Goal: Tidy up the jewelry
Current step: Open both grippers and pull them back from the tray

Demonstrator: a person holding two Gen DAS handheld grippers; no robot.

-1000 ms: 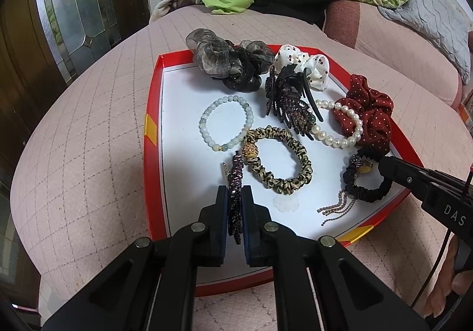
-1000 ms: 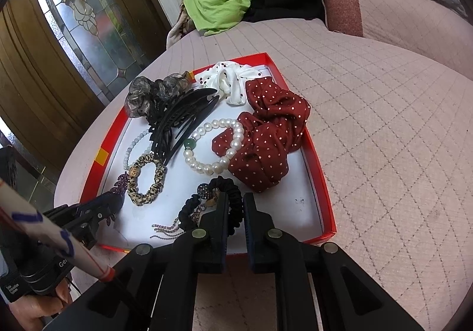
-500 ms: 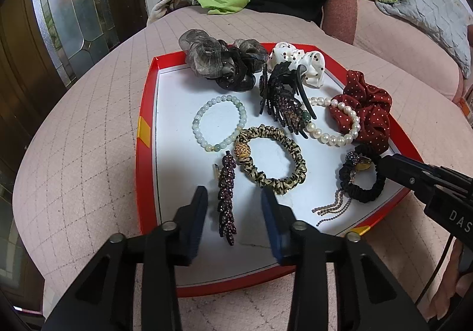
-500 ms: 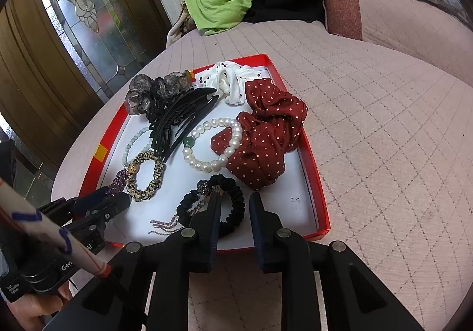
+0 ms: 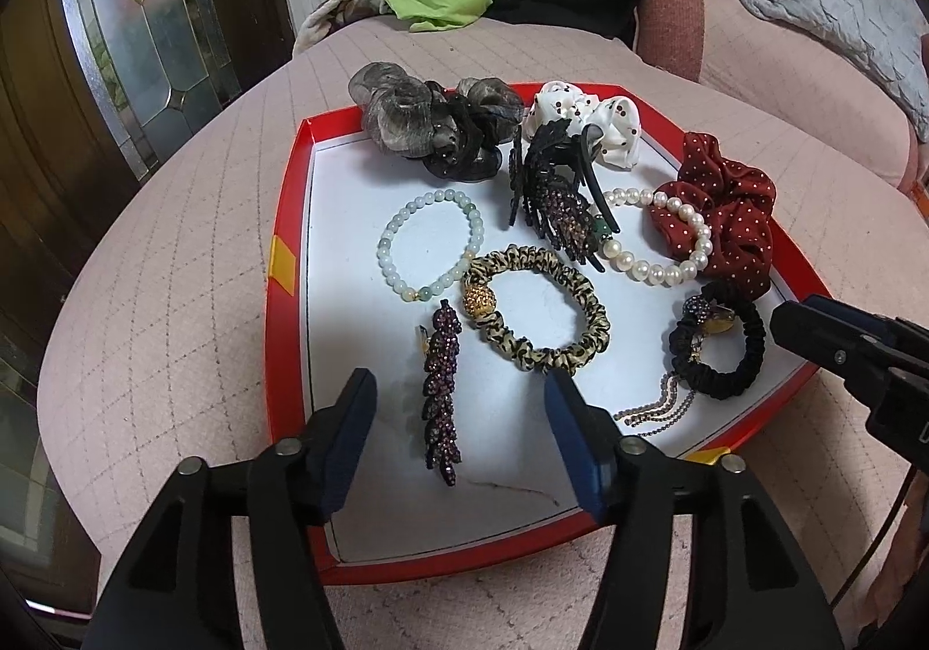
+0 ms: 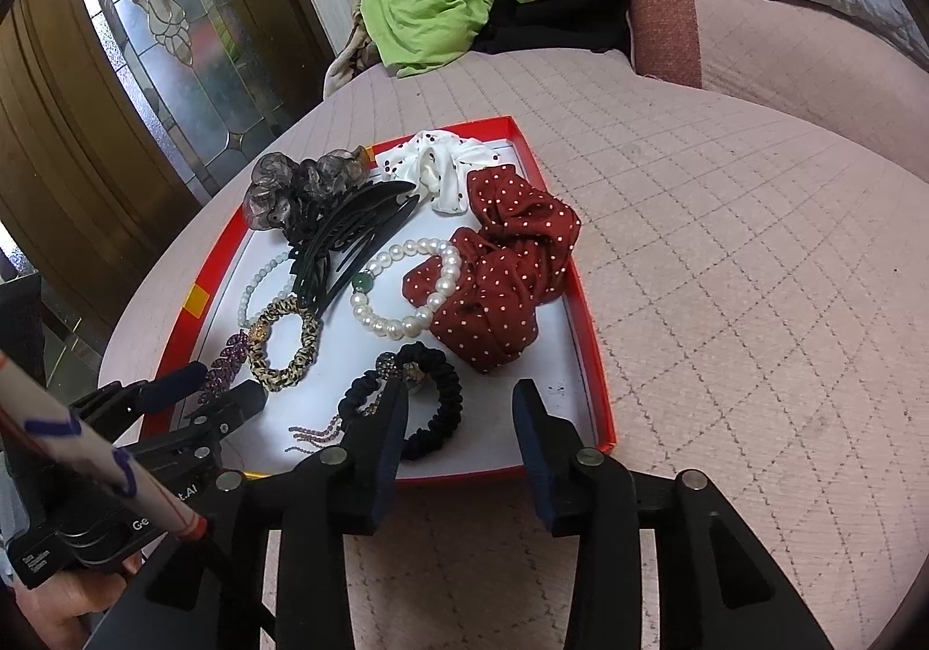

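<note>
A red-rimmed tray (image 5: pixel 288 220) of hair ornaments and bracelets sat on a quilted pink surface (image 6: pixel 726 255) as two hand-held tools worked over it. The left tool (image 5: pixel 458 406) was spreading its jaws, pressing on nothing, with a purple beaded hair clip (image 5: pixel 442 388) lying flat on the tray's white floor between them. The right tool (image 6: pixel 458 417) was likewise opening at the tray's near edge, empty, its left finger (image 6: pixel 390 420) over a black scrunchie (image 6: pixel 441 406) with a beaded tassel. Farther in lay a leopard-print scrunchie (image 5: pixel 546 313), a pale green bead bracelet (image 5: pixel 429 243), a pearl bracelet (image 6: pixel 406 290), a black claw clip (image 6: pixel 348 243) and a red polka-dot scrunchie (image 6: pixel 505 266).
</note>
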